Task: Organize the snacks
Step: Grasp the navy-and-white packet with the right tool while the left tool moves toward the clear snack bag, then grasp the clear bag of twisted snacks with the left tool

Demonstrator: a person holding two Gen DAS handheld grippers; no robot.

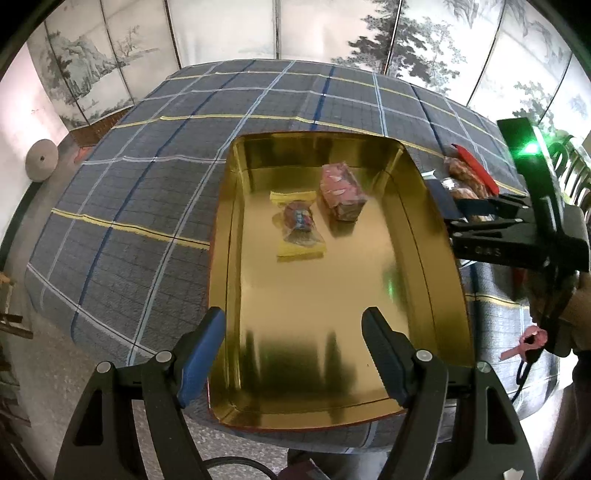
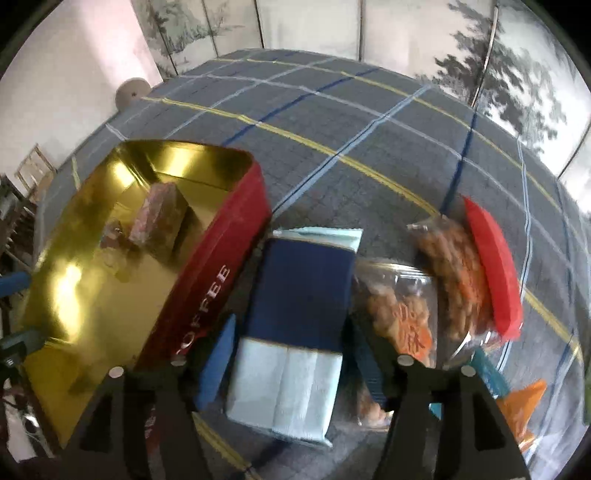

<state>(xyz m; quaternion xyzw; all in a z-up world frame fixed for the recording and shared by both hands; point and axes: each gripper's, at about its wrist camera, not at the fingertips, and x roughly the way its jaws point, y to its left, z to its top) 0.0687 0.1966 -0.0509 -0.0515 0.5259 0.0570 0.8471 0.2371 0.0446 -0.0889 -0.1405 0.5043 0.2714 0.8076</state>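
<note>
A red tin with a gold inside point(image 1: 332, 295) point(image 2: 221, 266) stands open on the plaid cloth. In it lie a pink wrapped block point(image 1: 341, 192) point(image 2: 159, 218) and a small yellow-edged sweet packet point(image 1: 299, 225). My left gripper point(image 1: 295, 354) is open and empty over the tin's near end. My right gripper point(image 2: 295, 354) is to the right of the tin, with its fingers on both sides of a blue and light-blue snack packet point(image 2: 299, 317); it also shows in the left wrist view point(image 1: 480, 218). I cannot tell whether it grips the packet.
Clear bags of brown snacks point(image 2: 454, 280) with a red top point(image 2: 491, 266) lie right of the blue packet, also in the left wrist view point(image 1: 465, 173). An orange packet point(image 2: 521, 410) lies at the near right. The plaid table point(image 1: 147, 221) has painted screens point(image 1: 221, 29) behind it.
</note>
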